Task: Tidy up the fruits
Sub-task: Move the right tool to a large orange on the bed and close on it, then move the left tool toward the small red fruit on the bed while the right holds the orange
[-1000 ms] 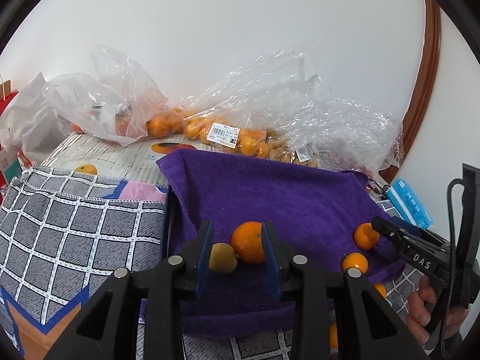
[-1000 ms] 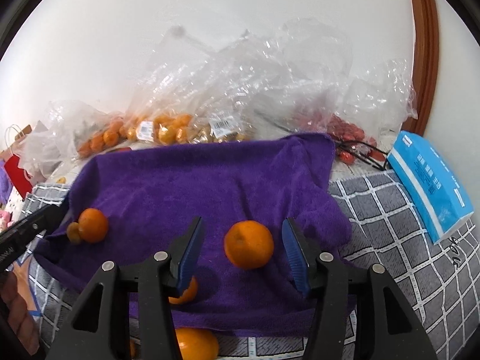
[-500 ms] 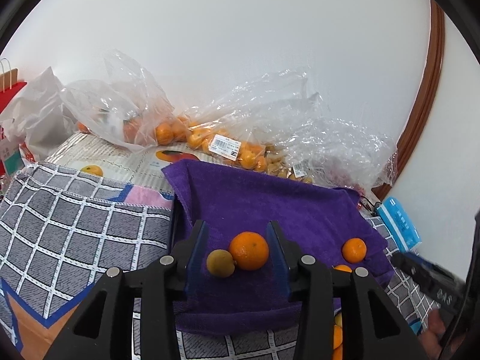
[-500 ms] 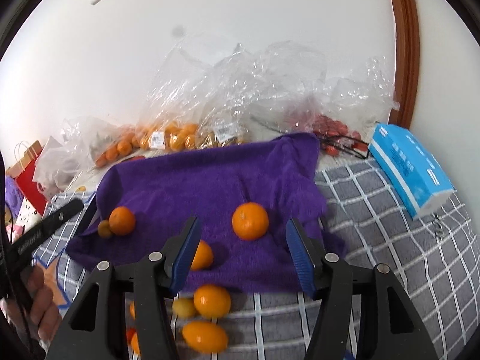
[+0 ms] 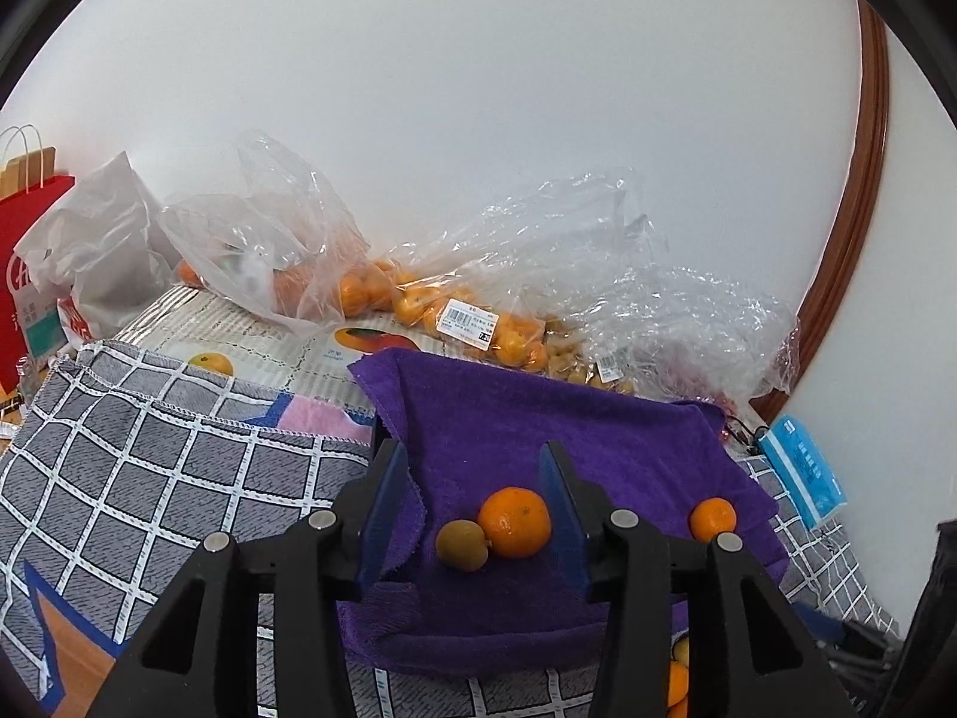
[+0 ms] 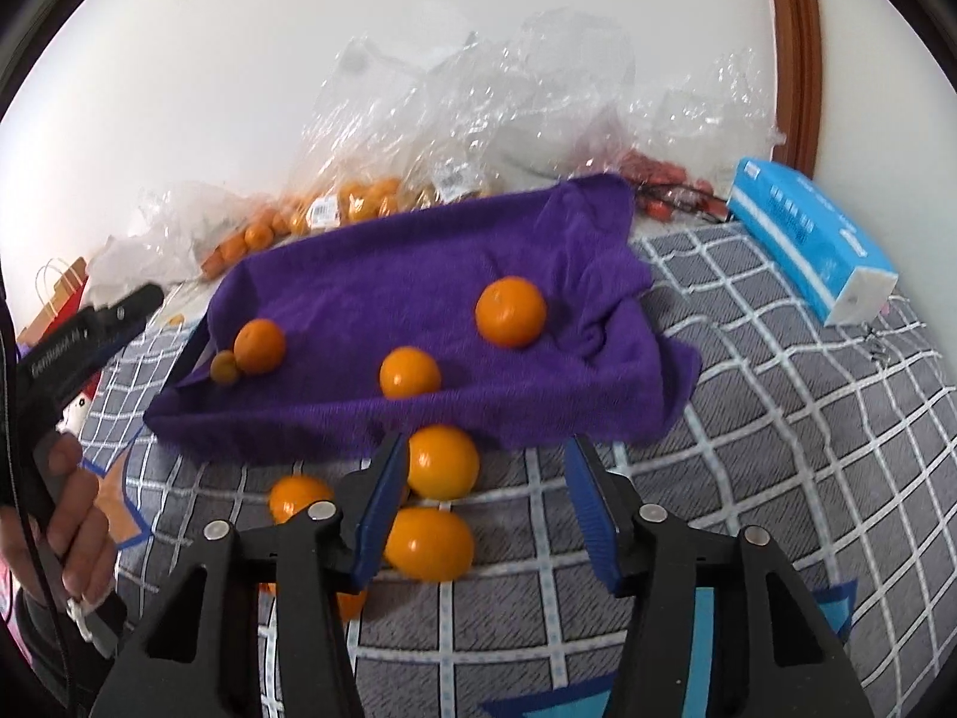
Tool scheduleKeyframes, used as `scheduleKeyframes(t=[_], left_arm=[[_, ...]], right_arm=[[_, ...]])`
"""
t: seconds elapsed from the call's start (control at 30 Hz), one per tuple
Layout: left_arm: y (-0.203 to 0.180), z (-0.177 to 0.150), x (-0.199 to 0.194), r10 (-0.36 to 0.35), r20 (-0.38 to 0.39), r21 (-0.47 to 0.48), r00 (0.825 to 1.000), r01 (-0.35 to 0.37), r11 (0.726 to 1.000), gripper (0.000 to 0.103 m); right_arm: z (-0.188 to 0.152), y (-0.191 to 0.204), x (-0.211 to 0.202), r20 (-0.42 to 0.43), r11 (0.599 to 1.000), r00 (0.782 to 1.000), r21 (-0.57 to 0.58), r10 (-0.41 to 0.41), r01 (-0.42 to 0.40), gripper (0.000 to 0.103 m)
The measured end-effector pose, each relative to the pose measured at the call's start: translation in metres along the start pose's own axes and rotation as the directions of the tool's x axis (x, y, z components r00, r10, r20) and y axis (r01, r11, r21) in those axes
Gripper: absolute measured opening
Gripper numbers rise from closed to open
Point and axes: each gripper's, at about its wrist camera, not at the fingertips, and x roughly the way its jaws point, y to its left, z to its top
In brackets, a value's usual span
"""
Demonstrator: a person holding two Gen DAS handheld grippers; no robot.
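A: At the bottom centre of the left wrist view, the left gripper stands part open, its jaws having just been widening; an orange and a small greenish-brown fruit touch each other between the blue pads, and neither pad presses on them.

B: And in the right wrist view?

A: Low in the frame, the right gripper is part open too, its jaws having just been narrowing, with nothing gripped. Two loose oranges sit by its left pad on the checked cloth.

B: Farther out?

A: The purple towel fills mid-frame, carrying two more oranges. Clear bags of fruit lie behind it, against the white wall.
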Motion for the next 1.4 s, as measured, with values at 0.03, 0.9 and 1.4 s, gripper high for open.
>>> scheduleKeyframes(t=[0.03,0.9,1.4], left_arm=[[0.001,0.0,-0.001,-0.004,0.003,-0.004,1.0,0.004,1.0,0.045],[-0.005,-0.005,0.007,0.001,-0.029,0.024,1.0,0.0,1.0,0.046],[-0.022,-0.018,0.017,-0.009,-0.069,0.096,0.998,0.016,0.995,0.046]], right_arm=[[-0.002,0.0,0.003,-0.009,1.0,1.0,0.005,0.009,-0.009,0.051],[0.008,-0.017,0.012,-0.015,0.998,1.0,0.055,-0.023,0.024,0.035],[-0.006,-0.024,0.023,0.003,0.998,0.998,-0.016,-0.062,0.062,0.035]])
